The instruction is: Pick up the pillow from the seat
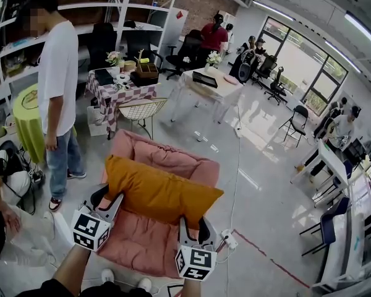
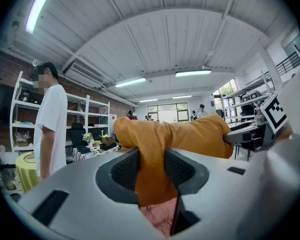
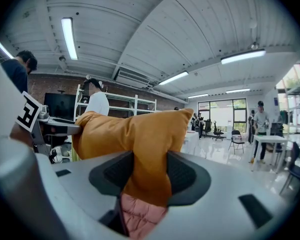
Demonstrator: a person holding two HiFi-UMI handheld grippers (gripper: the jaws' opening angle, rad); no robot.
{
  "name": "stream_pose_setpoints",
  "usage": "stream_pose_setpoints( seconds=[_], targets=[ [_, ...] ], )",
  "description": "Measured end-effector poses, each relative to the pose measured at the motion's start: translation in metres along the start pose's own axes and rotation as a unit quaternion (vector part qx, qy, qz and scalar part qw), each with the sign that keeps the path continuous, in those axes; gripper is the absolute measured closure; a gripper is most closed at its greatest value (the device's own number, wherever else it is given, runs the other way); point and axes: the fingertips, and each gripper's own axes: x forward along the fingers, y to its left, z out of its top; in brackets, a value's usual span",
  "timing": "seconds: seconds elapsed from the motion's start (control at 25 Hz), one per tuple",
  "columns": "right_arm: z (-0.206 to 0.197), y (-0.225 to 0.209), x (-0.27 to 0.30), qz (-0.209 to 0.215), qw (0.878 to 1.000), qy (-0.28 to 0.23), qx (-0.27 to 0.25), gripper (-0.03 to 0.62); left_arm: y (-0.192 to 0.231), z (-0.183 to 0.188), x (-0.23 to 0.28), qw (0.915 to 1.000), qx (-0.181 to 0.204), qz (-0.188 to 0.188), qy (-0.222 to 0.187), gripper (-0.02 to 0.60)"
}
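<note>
mustard-orange pillow (image 1: 157, 193) is held btw both grippers over the pink padded seat (image 1: 173, 159), long side running left-right in the head view, its near lower edge pinched at two spots. left gripper (image 2: 153, 170): fingers (image 2: 125, 171) clamped on a fold of the pillow's fabric near its left end, ribbed dark pads pressing in from both sides, cloth bunched narrow btw them. right gripper (image 3: 150, 173): same story near the right end, fingers (image 3: 182, 174) closed on a gathered bit of pillow, medium gap filled w/ fabric. both gripper views show pink quilted seat cushion below the pinched cloth. pillow body bulges up and away from the fingers; can't tell if its far edge touches the backrest. marker cubes (image 1: 89, 229) sit on the near ends of the grippers, person's arms coming in from the bottom of the head view. beyond the seat: wire chair (image 1: 141, 110), counter w/ checked cloth (image 1: 120, 94) carrying flowers and boxes, white table (image 1: 210, 88). a person in a white t-shirt (image 1: 59, 73) stands left of the seat, near a green-covered round table (image 1: 28, 119). more people farther back by the windows.
</note>
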Motion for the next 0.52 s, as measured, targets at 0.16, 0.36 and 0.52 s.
stream_pose_setpoints(
  seconds=[0.16,0.36,0.52],
  targets=[
    [-0.0011,0.001,0.0003,0.0,1.0,0.0,0.002,0.368,0.0008,-0.0012,-0.0004,1.0,-0.003,-0.001,0.0,0.422],
    [-0.0022,0.0025,-0.0018,0.002,1.0,-0.001,0.001,0.368,0.0002,-0.0025,-0.0046,1.0,-0.004,0.003,-0.001,0.422],
    [-0.0028,0.0043,-0.0049,0.003,1.0,-0.001,-0.001,0.368,-0.0006,-0.0044,-0.0082,1.0,-0.006,0.004,0.001,0.422]
  ],
)
